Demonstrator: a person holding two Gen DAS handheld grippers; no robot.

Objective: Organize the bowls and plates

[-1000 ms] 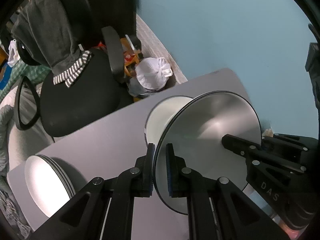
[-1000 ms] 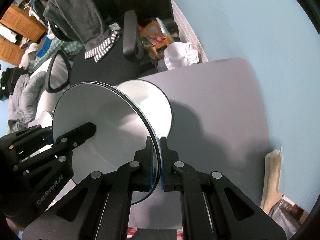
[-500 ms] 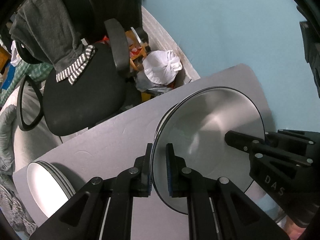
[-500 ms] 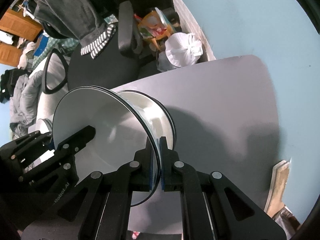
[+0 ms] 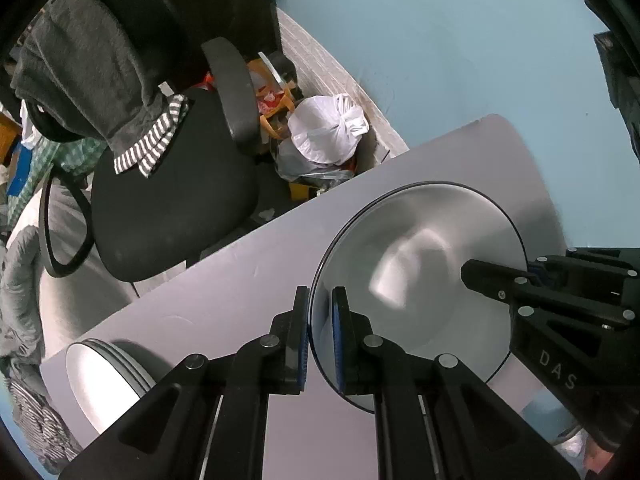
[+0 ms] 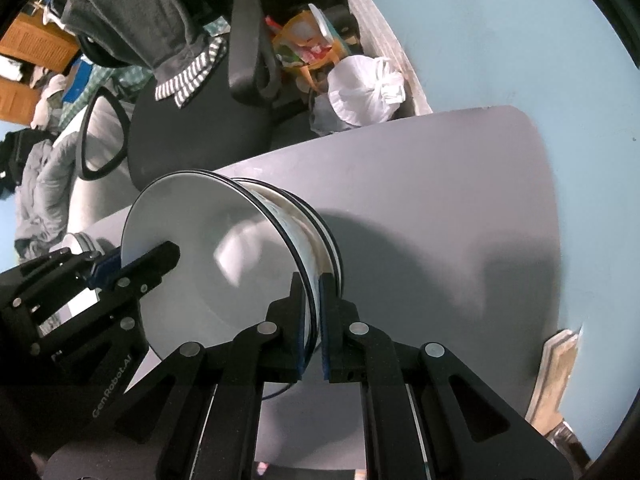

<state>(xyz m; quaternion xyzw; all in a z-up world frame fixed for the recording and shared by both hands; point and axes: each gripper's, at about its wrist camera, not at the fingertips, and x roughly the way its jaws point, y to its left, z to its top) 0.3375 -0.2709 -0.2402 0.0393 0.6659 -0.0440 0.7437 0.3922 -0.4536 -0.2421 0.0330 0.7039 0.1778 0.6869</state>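
Observation:
A white plate with a thin dark rim (image 5: 420, 276) is held at two opposite edges. My left gripper (image 5: 320, 328) is shut on its near edge, and my right gripper (image 5: 532, 276) is shut on the far right edge. In the right wrist view the same plate (image 6: 208, 264) lies tilted just over a second white dark-rimmed dish (image 6: 326, 236) on the grey table (image 6: 440, 200). There my right gripper (image 6: 314, 320) pinches the rim and my left gripper (image 6: 116, 264) grips the opposite side. Whether the two dishes touch I cannot tell.
A stack of white plates (image 5: 104, 384) sits at the table's near left corner. Past the table edge stand a black office chair (image 5: 168, 208) draped with a grey garment and a tied white bag (image 5: 324, 132). A blue wall runs along the right, with flat cardboard (image 6: 560, 368) against it.
Both grippers have sunk together with the plate. It now covers the dish below, which showed beside it a second ago in the left wrist view.

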